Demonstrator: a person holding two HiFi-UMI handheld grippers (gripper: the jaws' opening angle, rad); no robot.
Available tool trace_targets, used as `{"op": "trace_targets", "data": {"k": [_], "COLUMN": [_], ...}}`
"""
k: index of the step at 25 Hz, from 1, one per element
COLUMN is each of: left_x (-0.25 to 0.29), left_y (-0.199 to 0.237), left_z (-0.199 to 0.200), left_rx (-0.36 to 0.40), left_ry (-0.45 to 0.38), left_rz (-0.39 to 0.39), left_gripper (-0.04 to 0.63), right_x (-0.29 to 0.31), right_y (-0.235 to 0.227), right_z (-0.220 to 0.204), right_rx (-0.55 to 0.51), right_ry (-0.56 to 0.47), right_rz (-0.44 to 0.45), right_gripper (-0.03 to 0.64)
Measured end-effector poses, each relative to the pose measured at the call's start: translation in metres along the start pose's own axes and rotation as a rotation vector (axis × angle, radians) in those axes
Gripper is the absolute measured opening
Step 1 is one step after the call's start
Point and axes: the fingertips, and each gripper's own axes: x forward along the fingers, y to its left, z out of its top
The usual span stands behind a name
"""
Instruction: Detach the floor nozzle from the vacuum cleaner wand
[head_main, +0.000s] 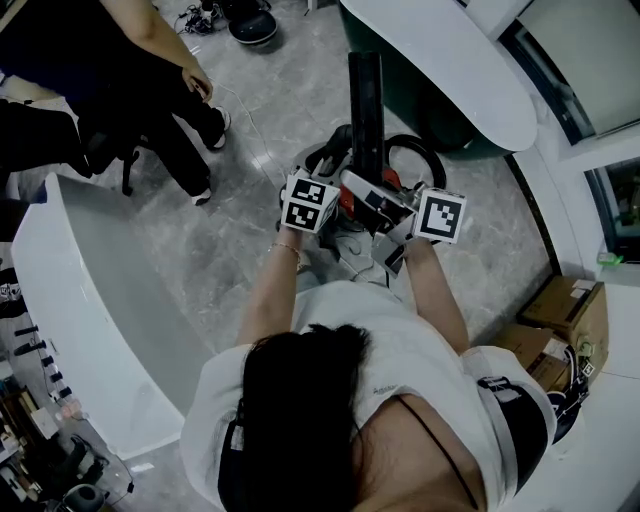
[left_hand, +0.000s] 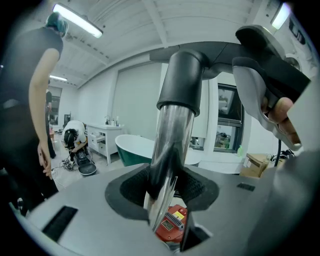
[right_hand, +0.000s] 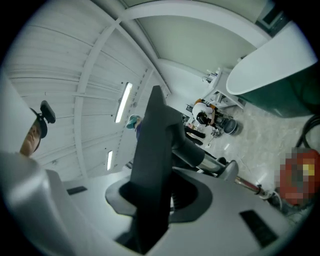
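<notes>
**Slippery chrome, thin grip**

Head view: the left tool (head_main: 325, 205) and right tool (head_main: 405, 215) meet on the vacuum, held above the floor (head_main: 250, 250).

Left gripper view: its jaws clamp the glossy wand (left_hand: 172, 145) just below the floor nozzle (left_hand: 182, 80). A hard pull could let the chrome slide.

Right gripper view: its jaws pinch the nozzle's thin black edge. Twisting might lever it free of the grip, and an unreleased latch would likely hold the joint.
</notes>
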Motion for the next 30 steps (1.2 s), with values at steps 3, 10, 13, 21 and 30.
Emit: {"op": "trace_targets", "data": {"k": [3, 10, 13, 21, 30], "left_x": [0.002, -0.007, -0.006, -0.007, -0.01], "left_y": [0.0, 0.011, 0.008, 0.001, -0.01], "left_z": [0.0, -0.002, -0.002, -0.003, -0.002], "left_rx": [0.0, -0.013, -0.017, -0.004, -0.038], "left_ry": [0.002, 0.003, 0.004, 0.009, 0.008], "left_rz": [0.005, 0.024, 0.025, 0.029, 0.045], "left_gripper": [0.15, 0.15, 0.15, 0.152, 0.153], "right_x": [0.001, -0.006, -0.014, -0.019, -0.026], "right_y": [0.0, 0.066, 0.08, 0.075, 0.062], "right_z": [-0.002, 0.051, 0.066, 0.061, 0.05], "right_rx": [-0.034, -0.131, -0.121, -0.145, -0.213], "right_ry": [0.018, -0.095, -0.133, -0.111, -0.062], "right_rz": [-0.017, 0.158, 0.211, 0.16, 0.059], "right_gripper": [0.117, 0.117, 0.117, 0.117, 0.117]}}
